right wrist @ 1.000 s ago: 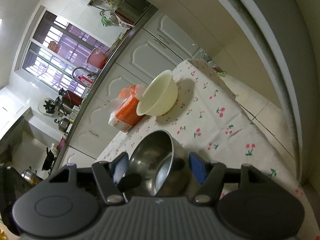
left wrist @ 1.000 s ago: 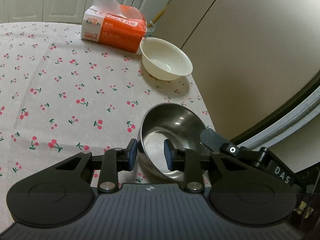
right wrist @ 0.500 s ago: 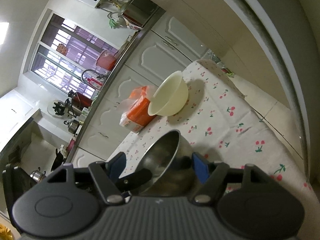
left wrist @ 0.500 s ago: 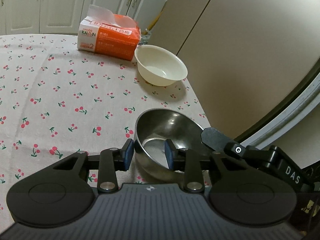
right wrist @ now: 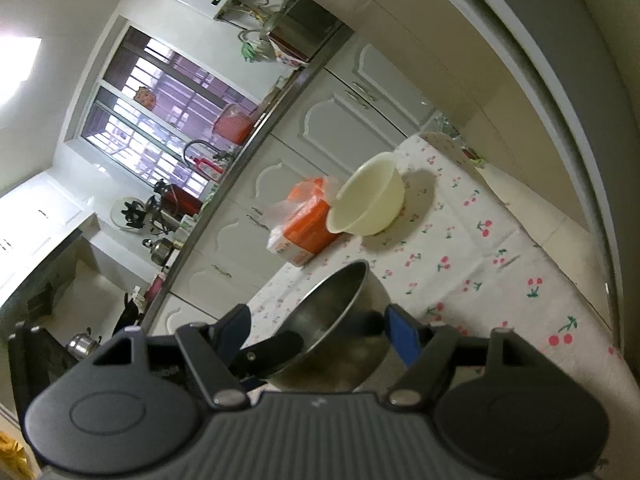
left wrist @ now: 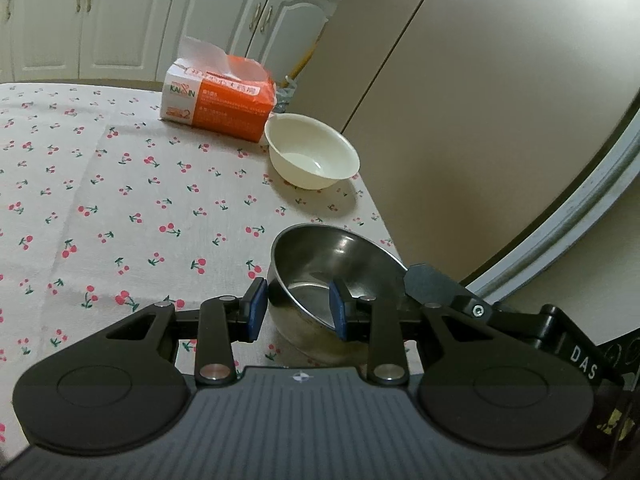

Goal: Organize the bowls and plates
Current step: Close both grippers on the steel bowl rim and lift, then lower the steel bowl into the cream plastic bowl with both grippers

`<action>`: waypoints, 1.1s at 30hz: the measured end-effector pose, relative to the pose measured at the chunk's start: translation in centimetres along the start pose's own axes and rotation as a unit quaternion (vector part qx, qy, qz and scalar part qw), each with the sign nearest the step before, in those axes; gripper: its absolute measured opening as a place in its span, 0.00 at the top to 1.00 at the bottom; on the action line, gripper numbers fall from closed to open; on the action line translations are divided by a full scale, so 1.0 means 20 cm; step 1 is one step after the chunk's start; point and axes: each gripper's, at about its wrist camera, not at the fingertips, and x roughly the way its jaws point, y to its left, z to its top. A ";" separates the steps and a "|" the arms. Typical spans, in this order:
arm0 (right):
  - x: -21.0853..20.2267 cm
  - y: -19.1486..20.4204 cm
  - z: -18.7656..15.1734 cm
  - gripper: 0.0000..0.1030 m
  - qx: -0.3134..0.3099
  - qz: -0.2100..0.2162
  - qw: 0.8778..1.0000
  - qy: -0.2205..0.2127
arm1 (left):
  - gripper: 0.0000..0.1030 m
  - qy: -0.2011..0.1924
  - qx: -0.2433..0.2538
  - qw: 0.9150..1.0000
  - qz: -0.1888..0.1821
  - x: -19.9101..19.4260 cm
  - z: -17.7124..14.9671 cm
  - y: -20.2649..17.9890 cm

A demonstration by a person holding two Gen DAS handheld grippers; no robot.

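A steel bowl (left wrist: 336, 272) sits near the right edge of the cherry-print table (left wrist: 120, 200). My left gripper (left wrist: 298, 314) straddles its near rim, one finger outside, one inside, with a visible gap to the wall. My right gripper (right wrist: 320, 334) is open around the same steel bowl (right wrist: 340, 312) from the other side; its finger shows in the left wrist view (left wrist: 436, 284). A cream bowl (left wrist: 314, 152) stands upright farther back near the table edge; it also shows in the right wrist view (right wrist: 368, 196).
An orange and white tissue pack (left wrist: 220, 100) lies behind the cream bowl. A beige fridge wall (left wrist: 480, 100) rises just past the table's right edge. White cabinets (left wrist: 120, 20) stand behind the table.
Both grippers have tilted and shifted a little around the steel bowl. The left gripper's jaws have widened. The steel bowl now looks slightly tilted.
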 end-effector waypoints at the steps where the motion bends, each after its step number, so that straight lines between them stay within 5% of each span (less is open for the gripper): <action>1: -0.01 0.01 0.00 0.28 -0.001 0.002 1.000 -0.001 | 0.67 -0.002 -0.001 1.000 -0.002 -0.02 -0.01 0.00; 20: -0.24 0.26 -0.21 0.26 -0.044 0.034 0.998 0.004 | 0.67 -0.032 -0.016 0.999 -0.021 -0.43 -0.18 0.08; 33: -0.27 0.25 -0.38 0.29 -0.026 0.046 0.998 0.035 | 0.72 -0.004 -0.047 0.998 -0.040 -0.46 -0.32 0.17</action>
